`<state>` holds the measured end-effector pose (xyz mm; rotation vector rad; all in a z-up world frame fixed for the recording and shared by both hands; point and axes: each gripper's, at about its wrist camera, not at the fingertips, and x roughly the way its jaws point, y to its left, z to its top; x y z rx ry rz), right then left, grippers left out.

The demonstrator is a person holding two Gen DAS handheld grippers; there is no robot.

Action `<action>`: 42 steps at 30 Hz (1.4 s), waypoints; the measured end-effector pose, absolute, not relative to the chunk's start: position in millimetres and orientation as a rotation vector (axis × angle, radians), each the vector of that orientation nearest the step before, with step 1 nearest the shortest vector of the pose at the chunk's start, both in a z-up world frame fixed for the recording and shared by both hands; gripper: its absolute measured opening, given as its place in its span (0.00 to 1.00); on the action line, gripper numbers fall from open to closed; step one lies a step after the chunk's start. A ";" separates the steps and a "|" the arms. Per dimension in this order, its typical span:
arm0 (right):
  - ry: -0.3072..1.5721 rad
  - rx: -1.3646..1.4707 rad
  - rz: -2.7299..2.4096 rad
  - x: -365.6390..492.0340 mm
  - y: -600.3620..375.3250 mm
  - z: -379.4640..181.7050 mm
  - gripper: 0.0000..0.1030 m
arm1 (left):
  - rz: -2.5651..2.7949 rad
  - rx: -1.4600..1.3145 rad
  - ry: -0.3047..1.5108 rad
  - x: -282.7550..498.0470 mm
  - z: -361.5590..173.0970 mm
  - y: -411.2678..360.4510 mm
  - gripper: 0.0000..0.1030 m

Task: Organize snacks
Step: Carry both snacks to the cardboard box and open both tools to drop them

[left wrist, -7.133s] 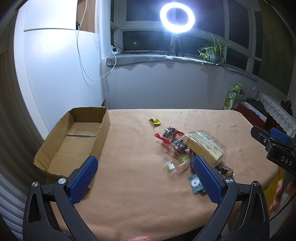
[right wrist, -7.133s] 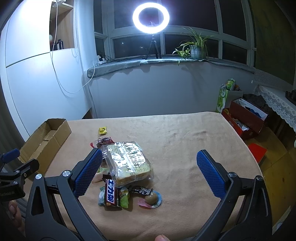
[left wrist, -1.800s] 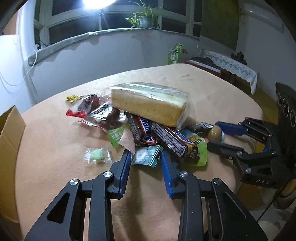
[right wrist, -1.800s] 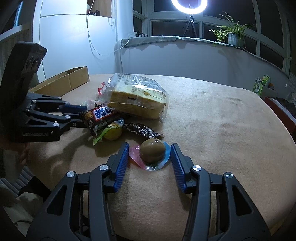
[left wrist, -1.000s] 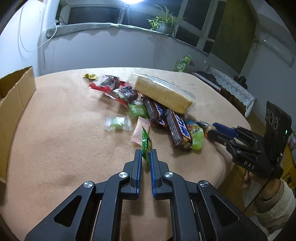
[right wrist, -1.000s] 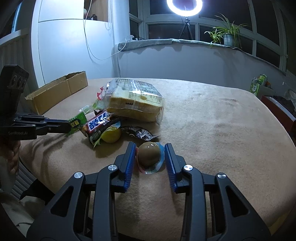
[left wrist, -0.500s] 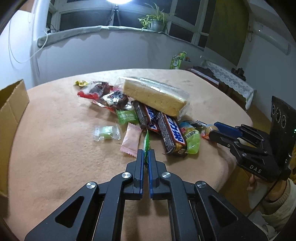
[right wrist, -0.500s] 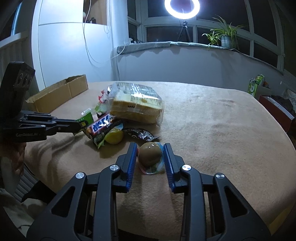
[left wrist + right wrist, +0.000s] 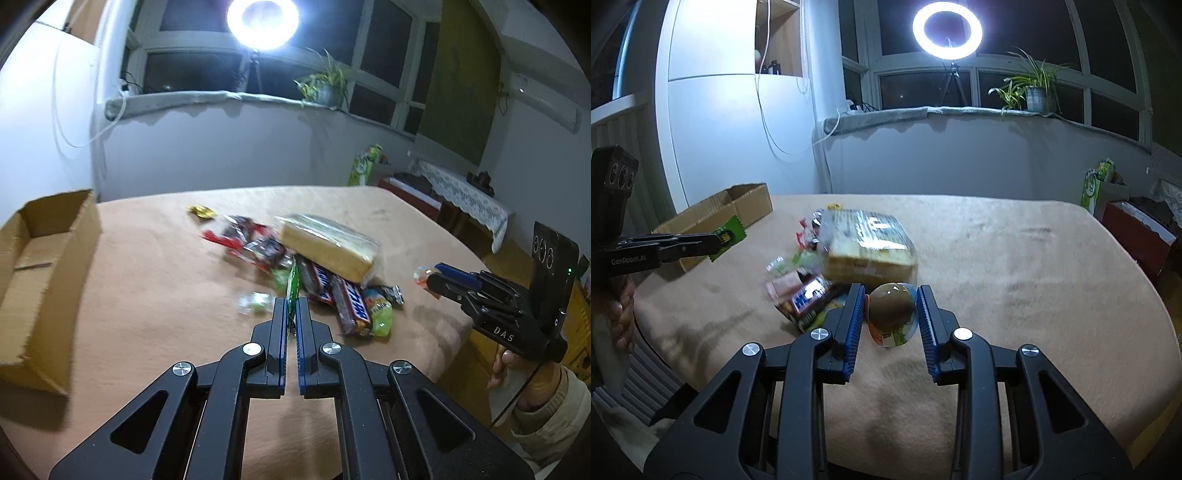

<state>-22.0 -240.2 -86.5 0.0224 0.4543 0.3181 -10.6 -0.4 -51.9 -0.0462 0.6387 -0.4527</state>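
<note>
My left gripper (image 9: pixel 291 308) is shut on a small green snack packet (image 9: pixel 293 288), held edge-on above the tan table; the packet also shows in the right wrist view (image 9: pixel 729 236). My right gripper (image 9: pixel 891 295) is shut on a brown egg-shaped snack in a clear wrapper (image 9: pixel 892 306), lifted off the table; from the left wrist view it shows at the right (image 9: pixel 423 275). The snack pile lies mid-table: a wrapped cake loaf (image 9: pixel 328 245), Snickers bars (image 9: pixel 351 299) and small candies (image 9: pixel 255 301). An open cardboard box (image 9: pixel 40 258) stands at the left.
The table edge (image 9: pixel 461 332) drops off at the right. A yellow candy (image 9: pixel 201 211) lies apart at the back. A ring light (image 9: pixel 947 29) and a potted plant (image 9: pixel 1032 92) stand on the sill. Red boxes (image 9: pixel 1134 229) sit on the floor at the right.
Both grippers have lifted with their snacks. The left one has swung toward the cardboard box, which is now larger in view. The egg snack has come off the table.
</note>
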 end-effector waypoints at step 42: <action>0.465 -0.292 0.917 68.6 126.3 -50.4 0.44 | -0.010 -0.230 0.525 -11.2 -52.4 234.4 0.04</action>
